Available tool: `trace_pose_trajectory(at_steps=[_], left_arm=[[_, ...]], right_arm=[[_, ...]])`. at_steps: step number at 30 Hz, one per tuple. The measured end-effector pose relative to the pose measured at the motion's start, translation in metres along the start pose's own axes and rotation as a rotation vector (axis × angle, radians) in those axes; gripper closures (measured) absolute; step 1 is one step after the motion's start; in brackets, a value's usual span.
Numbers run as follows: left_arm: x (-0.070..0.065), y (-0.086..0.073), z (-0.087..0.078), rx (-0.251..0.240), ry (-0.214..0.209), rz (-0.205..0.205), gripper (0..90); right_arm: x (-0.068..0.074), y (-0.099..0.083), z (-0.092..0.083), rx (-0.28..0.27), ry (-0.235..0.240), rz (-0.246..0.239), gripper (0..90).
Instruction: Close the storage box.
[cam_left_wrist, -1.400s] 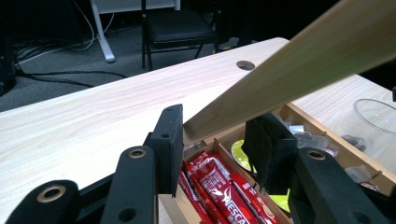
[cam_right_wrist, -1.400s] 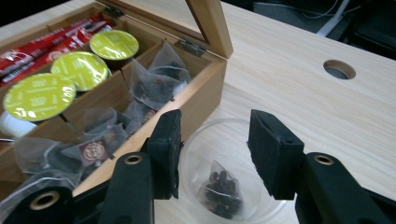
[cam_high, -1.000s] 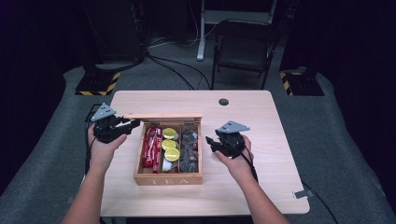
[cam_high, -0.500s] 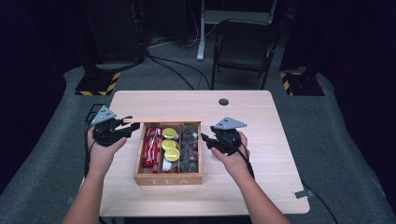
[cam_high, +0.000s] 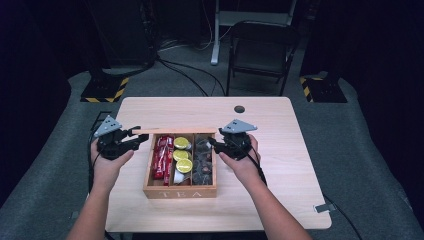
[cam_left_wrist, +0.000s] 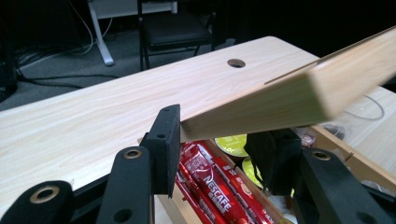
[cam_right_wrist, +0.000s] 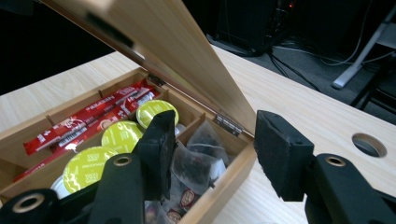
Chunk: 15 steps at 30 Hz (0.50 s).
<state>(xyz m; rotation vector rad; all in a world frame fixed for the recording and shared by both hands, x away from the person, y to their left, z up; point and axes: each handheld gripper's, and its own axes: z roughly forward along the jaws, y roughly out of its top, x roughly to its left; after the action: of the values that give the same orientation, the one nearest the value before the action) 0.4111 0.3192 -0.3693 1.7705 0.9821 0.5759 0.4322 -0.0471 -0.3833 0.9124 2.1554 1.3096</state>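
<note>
A wooden tea box (cam_high: 180, 191) sits mid-table with its hinged lid (cam_high: 175, 131) raised. Inside lie red Nescafe sticks (cam_high: 162, 155), yellow-green capsules (cam_high: 182, 155) and dark tea bags (cam_high: 204, 160). My left gripper (cam_high: 140, 140) is at the lid's left corner. In the left gripper view the lid (cam_left_wrist: 289, 93) has its corner against the left jaw and runs across above the other jaw, which stands apart from it. My right gripper (cam_high: 212, 142) is open at the box's back right corner. In the right gripper view one jaw hangs over the tea bags (cam_right_wrist: 196, 158), the other outside the box wall, under the lid (cam_right_wrist: 177, 51).
The light wooden table (cam_high: 280, 190) has a round cable hole (cam_high: 239, 109) behind the box. A black folding chair (cam_high: 260, 45) and floor cables stand beyond the far edge. Bare tabletop lies right of the box.
My right gripper has moved left from beside the box until its jaws straddle the box's right wall. My left gripper and the raised lid have hardly shifted.
</note>
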Motion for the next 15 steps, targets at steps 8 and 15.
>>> trace_pose_trajectory(at_steps=[8,15], left_arm=[[-0.011,0.006,-0.016,-0.02,0.012,0.039,56.0],[-0.014,0.006,-0.018,-0.004,0.031,0.037,56.7]], right_arm=[[-0.005,0.009,0.007,-0.025,0.03,0.0,47.9],[0.0,0.013,0.009,-0.063,0.024,-0.052,49.4]])
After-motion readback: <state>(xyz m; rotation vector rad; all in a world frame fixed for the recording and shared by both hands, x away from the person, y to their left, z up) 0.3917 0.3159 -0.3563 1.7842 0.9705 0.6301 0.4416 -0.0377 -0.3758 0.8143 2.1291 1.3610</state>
